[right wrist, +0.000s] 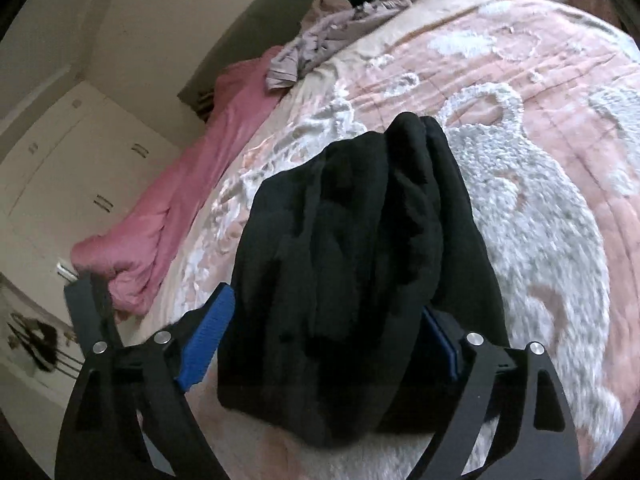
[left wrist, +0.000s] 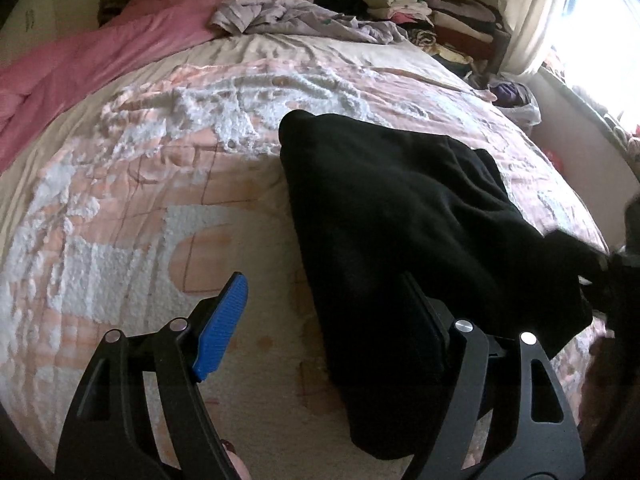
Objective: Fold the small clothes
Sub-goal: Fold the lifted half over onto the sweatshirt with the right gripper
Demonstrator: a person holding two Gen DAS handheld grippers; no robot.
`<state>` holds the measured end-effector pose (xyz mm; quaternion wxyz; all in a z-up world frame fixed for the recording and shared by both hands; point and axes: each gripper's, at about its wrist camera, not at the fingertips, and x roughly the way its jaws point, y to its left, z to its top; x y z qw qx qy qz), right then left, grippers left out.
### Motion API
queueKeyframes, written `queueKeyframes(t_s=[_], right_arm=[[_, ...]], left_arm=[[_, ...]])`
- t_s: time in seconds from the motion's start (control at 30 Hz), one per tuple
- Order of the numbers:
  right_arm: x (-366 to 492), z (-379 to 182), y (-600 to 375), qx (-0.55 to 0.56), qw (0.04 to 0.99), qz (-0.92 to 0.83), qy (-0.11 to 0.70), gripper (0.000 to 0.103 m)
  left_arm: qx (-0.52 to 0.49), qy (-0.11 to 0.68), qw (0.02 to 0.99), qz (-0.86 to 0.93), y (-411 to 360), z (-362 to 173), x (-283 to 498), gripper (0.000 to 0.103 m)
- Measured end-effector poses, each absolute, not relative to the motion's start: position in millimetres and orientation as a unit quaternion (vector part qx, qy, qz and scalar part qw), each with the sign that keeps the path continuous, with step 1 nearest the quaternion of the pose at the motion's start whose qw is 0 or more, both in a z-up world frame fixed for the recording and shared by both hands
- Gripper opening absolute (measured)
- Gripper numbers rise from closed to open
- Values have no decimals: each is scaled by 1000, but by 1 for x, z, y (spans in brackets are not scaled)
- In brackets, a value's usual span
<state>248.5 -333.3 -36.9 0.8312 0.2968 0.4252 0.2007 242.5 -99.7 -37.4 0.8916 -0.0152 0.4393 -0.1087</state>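
A black garment (left wrist: 380,220) lies in a long, bunched fold on the pink and white bedspread (left wrist: 160,160). My left gripper (left wrist: 324,280) hangs above its near left edge. The jaws are wide apart: the blue left pad (left wrist: 220,328) is over bare bedspread and the right finger over the black cloth, gripping nothing. In the right wrist view the same black garment (right wrist: 352,240) runs away from me between the fingers of my right gripper (right wrist: 328,302). Those jaws stand wide. The left pad (right wrist: 208,336) is beside the cloth, and the right pad is partly hidden by it.
A pink duvet (left wrist: 80,68) lies along the bed's far left side. Crumpled lilac clothes (left wrist: 288,16) sit at the head. A stack of folded clothes (left wrist: 420,4) stands at the far right near a curtain (left wrist: 532,12). Cream wardrobe doors (right wrist: 60,160) stand beyond the bed.
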Motion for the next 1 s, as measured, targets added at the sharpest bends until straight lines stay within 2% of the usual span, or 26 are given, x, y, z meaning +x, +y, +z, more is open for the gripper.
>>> queueKeyframes(t_s=[0.13,0.17,0.2,0.27,0.37,0.6,0.8,0.93,1.0], right_arm=[[272,-42,-326,285,812,202,468,89],[273,-42,-325,282,812,204,469,84],[276,-43,-325,278,814,196,471,79],[275,-41,-321,245,825,192,471,41],[268,-38,-320,214,842,198,453,30],[256,-20,-316,129,881,192,413,24],[254,-18,-323,89,899,177,390,24],[261,-54,-341,137,879,152,430,44],[257,-61,-353,174,876,160,422,45]], left_arm=[[-11,437,893,-108,-101,-38,242,68],[-11,438,893,-107,-102,-38,242,68],[-10,437,893,-106,-102,-38,242,68],[-8,436,893,-108,-102,-37,242,68],[-10,437,893,-112,-104,-37,241,68],[-9,437,891,-122,-110,-32,237,68],[-10,439,888,-136,-117,-32,233,68],[-8,447,884,-137,-121,-40,234,69],[-6,446,884,-136,-122,-41,233,69]])
